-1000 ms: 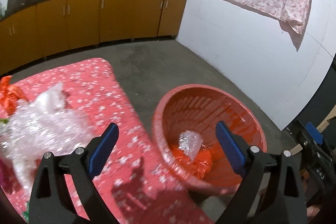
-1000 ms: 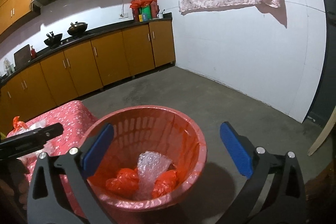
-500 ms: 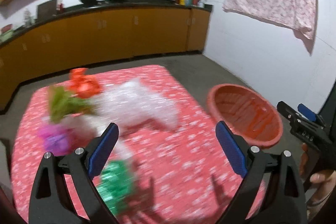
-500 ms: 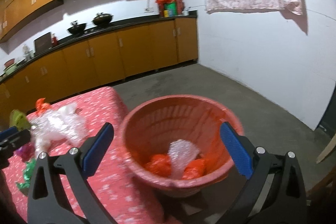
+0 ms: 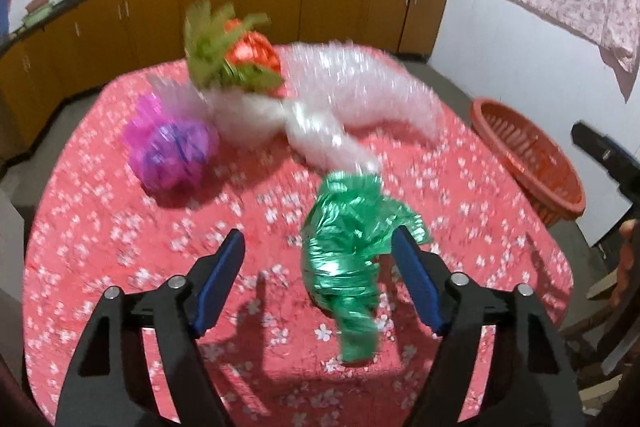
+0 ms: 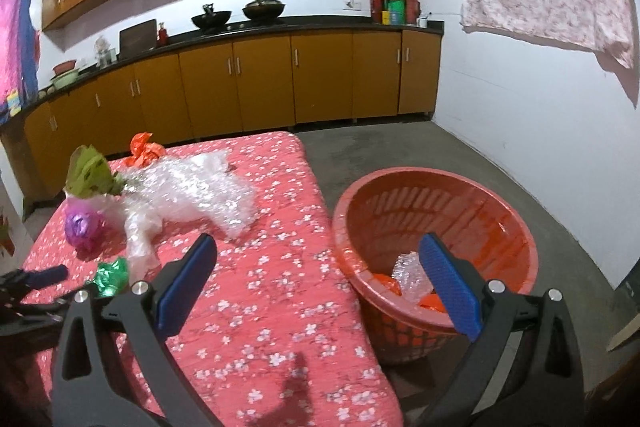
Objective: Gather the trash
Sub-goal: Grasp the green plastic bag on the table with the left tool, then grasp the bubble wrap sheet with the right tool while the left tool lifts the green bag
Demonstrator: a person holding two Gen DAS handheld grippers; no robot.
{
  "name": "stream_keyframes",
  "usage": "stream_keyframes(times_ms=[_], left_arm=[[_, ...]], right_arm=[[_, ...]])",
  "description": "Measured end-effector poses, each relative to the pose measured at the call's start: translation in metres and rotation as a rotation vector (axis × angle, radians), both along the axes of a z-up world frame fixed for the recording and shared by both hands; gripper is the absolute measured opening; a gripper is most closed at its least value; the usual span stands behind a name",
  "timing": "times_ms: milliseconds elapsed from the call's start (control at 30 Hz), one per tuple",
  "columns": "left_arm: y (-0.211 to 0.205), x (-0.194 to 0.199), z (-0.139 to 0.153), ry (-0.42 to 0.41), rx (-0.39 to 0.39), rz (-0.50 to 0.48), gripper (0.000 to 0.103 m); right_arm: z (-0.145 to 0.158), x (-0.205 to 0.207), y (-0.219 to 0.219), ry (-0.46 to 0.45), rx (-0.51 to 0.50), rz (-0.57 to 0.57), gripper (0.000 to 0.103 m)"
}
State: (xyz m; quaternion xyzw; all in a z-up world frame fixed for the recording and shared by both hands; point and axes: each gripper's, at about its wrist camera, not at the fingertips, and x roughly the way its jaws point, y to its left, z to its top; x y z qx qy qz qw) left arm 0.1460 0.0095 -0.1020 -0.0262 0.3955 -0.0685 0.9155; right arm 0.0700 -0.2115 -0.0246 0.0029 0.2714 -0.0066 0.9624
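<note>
green foil wad (image 5: 352,247) lies between closing left hand-held gripper (image 5: 318,267) pads (untouched).

Even indoor light from above was seen, soft gripper shadows were cast on the tabletop (image 5: 100,227), motion blur smeared the left view, and fisheye bending with dark corners was noted.

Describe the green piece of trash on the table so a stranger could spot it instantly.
Start at the table with the red floral cloth. Along its near edge, apart from the trash heap at the far side, lies the crumpled green foil wrapper. It is the only shiny green piece, lying alone.
</note>
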Motion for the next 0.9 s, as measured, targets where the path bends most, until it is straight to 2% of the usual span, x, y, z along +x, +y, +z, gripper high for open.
stream_keyframes(times_ms=[200, 300, 367, 433, 667, 900], left_arm=[[-0.001, 0.009, -0.017, 0.045, -0.031, -0.005, 0.068], [0.002, 0.010, -0.018, 0.054, -0.065, -0.015, 0.057], [0.004, 0.009, -0.017, 0.051, -0.088, -0.032, 0.042], [0.006, 0.007, -0.014, 0.046, -0.096, -0.046, 0.038], [0.027, -0.003, -0.009, 0.027, -0.111, -0.037, 0.033], [0.060, -0.012, 0.010, -0.039, -0.107, 0.041, 0.033]], right_arm=[[-0.001, 0.004, 0.002, 0.018, -0.002, 0.000, 0.098], [-0.003, 0.008, 0.004, 0.026, -0.001, 0.005, 0.098], [-0.004, 0.012, 0.008, 0.030, -0.002, 0.012, 0.098], [-0.005, 0.015, 0.012, 0.031, -0.004, 0.021, 0.098], [-0.009, 0.030, 0.032, 0.034, -0.007, 0.068, 0.098], [-0.014, 0.062, 0.055, 0.055, 0.023, 0.111, 0.098]])
